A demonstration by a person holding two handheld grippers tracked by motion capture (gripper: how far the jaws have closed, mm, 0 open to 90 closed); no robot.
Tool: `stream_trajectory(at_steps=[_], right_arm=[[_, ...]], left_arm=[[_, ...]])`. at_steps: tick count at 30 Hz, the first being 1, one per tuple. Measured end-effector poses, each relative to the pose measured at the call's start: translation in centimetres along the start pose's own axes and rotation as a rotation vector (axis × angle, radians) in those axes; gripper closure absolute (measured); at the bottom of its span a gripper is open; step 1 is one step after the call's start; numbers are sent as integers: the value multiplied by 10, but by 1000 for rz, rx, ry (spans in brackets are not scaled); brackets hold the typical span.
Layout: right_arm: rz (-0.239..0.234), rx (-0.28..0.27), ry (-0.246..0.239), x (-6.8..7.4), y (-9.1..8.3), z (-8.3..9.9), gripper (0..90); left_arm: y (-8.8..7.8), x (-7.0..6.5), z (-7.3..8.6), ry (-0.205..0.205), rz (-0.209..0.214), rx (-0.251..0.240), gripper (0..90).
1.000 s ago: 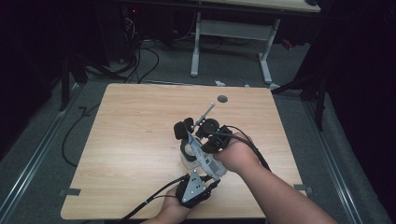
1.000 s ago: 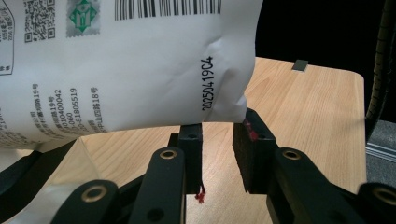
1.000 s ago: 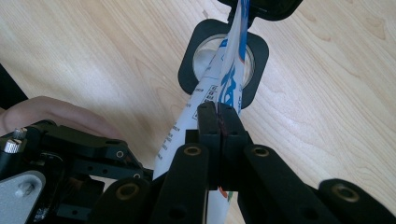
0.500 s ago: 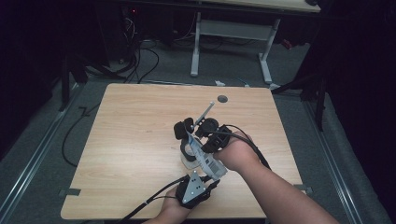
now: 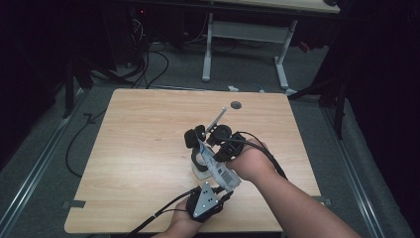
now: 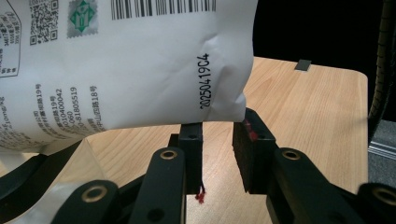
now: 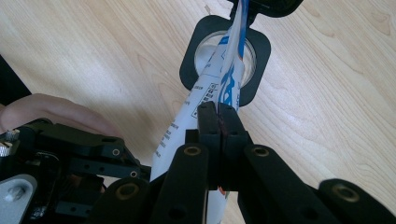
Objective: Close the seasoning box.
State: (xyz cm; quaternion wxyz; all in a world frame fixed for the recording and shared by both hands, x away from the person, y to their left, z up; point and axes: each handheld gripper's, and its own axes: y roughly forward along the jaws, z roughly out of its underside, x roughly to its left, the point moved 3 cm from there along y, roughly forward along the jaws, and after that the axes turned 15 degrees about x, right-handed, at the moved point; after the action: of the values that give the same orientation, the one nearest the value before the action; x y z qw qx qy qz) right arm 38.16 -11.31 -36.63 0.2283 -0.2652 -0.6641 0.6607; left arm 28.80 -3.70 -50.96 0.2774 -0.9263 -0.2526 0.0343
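Left gripper (image 6: pixel 218 135): near table edge, grey plate up. Jaws stand apart with a clear gap. The bottom corner of the white packet (image 6: pixel 140 60) sits just above the tips, and neither pad presses on it.

- Before you close, slide the tips up so the pads take the printed corner flat, not just the crimped edge. A thin bite will likely slip.
- Close gently; the film looks soft and creases easily.

Packet: hangs slanted in the air over mid-table, barcode side facing the left gripper. Its far end dips into a round opening with a black square rim (image 7: pixel 191 51).

Right gripper (image 7: pixel 218 116): jaws together, clamped on the packet's edge partway along.

- Hold this grip steady while the left takes its corner; it alone bears the packet.
- Keep the far end centred in the opening and don't drag it across the rim.
- I can't tell what the opening holds.

Surface: pale wood-grain table (image 5: pixel 138 148), bare apart from the black fixture with a thin rod (image 5: pixel 217 119) slanting up and a small round hole (image 5: pixel 236 105) near the far edge.

Room: dim. Grey floor, loose cables (image 5: pixel 148 64) at far left, white desk frame (image 5: pixel 247 32) beyond.
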Motion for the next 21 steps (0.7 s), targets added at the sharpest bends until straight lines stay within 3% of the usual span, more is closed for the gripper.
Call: stream_trajectory(at_steps=[11, 15, 21], right_arm=[[6, -1, -5, -1, 1, -2, 900], [6, -2, -6, 0, 1, -3, 900], [27, 10, -11, 0, 7, -2, 900]], left_arm=[[-1, -1, -1, 4, -9, -1, 738], [-2, -2, -3, 23, -16, -12, 796], [-5, 1, -7, -1, -7, -44, 796]])
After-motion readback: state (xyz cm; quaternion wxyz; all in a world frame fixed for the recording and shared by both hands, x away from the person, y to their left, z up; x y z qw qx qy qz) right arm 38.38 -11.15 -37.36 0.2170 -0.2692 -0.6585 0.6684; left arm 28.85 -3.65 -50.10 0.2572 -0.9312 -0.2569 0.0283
